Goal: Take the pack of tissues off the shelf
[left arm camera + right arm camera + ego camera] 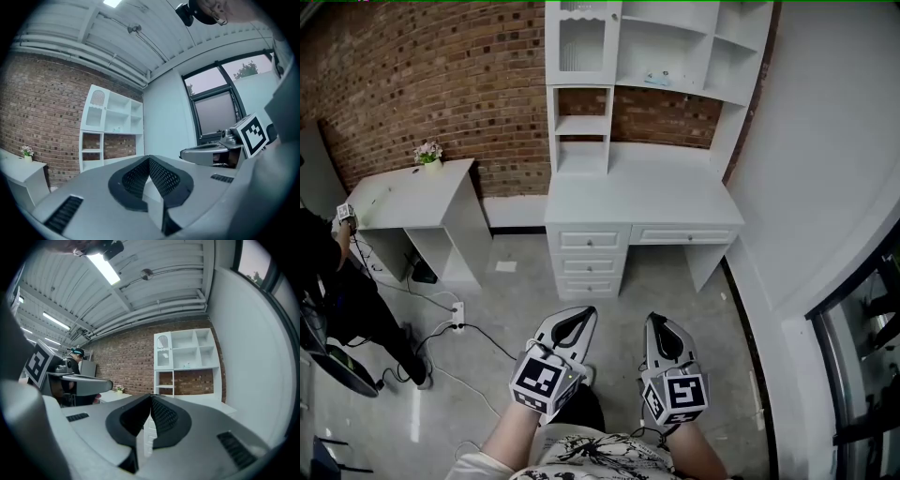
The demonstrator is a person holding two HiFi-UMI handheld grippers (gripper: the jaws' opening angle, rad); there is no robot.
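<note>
Two hand-held grippers sat low in the head view, both held level & pointing toward the white desk. The left hand-held gripper (584, 313) (150, 159) was clenched: in its own view the dark ribbed pads met at the tips w/ nothing btwn them. The right hand-held gripper (655, 321) (151, 397) was the same, jaws pressed together & empty. The two were side by side, not touching, over the grey floor (516, 309).

The pack of tissues (654, 79) (187, 365) was a small pale item, too small for detail, on the shelf (689, 86) in the wide middle compartment of the white unit above the tabletop (637, 197). It was well apart from both grippers. The compartment to its left had a closed door (581, 42).

The unit stood against a brick wall (441, 75), w/ drawers (591, 265) under the tabletop. At left, a lower white side table (403, 192) carried a small flower pot (428, 157) nr its back edge. A person (323, 272) in dark clothes stood at the far left edge, w/ cables (441, 328) trailing across the floor nearby. A dark-framed window (862, 319) ran along the right side.
</note>
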